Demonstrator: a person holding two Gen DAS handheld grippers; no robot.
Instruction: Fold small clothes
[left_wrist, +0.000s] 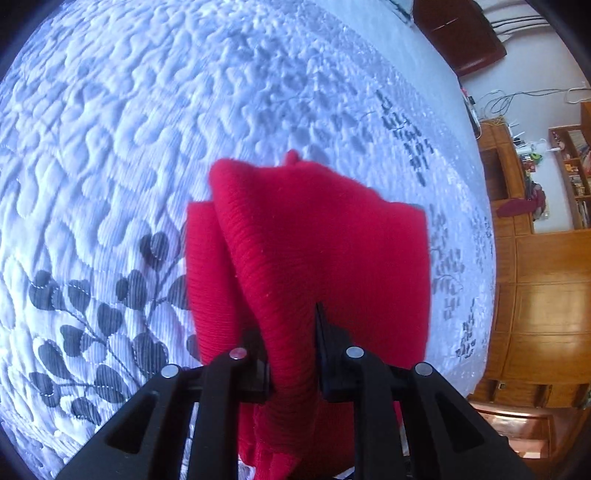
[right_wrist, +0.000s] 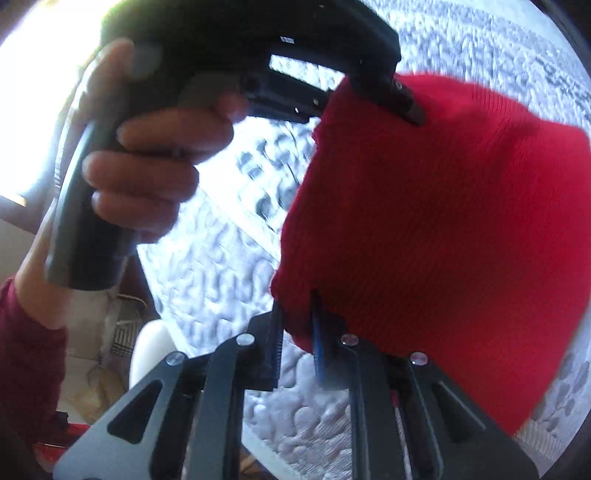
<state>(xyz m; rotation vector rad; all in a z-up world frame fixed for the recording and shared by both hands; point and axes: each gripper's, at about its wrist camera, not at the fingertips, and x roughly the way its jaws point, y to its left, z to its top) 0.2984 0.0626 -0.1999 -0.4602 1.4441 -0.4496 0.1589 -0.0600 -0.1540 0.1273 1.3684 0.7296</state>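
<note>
A small red knit garment (left_wrist: 317, 251) hangs lifted above a white quilted bedspread (left_wrist: 129, 122). My left gripper (left_wrist: 291, 354) is shut on one bunched edge of it. My right gripper (right_wrist: 297, 325) is shut on another edge of the same red garment (right_wrist: 443, 229), which spreads up and to the right in that view. The left gripper's body, held in a hand (right_wrist: 147, 162), shows at the top of the right wrist view, its fingertips (right_wrist: 404, 99) on the garment's top edge. The cloth hangs between both grippers, doubled over.
The bedspread has grey leaf prints (left_wrist: 92, 325) near the front. Wooden cabinets and shelves (left_wrist: 535, 258) stand beyond the bed's right edge. A dark headboard (left_wrist: 461, 33) is at the far end. A white object (right_wrist: 151, 350) sits beside the bed.
</note>
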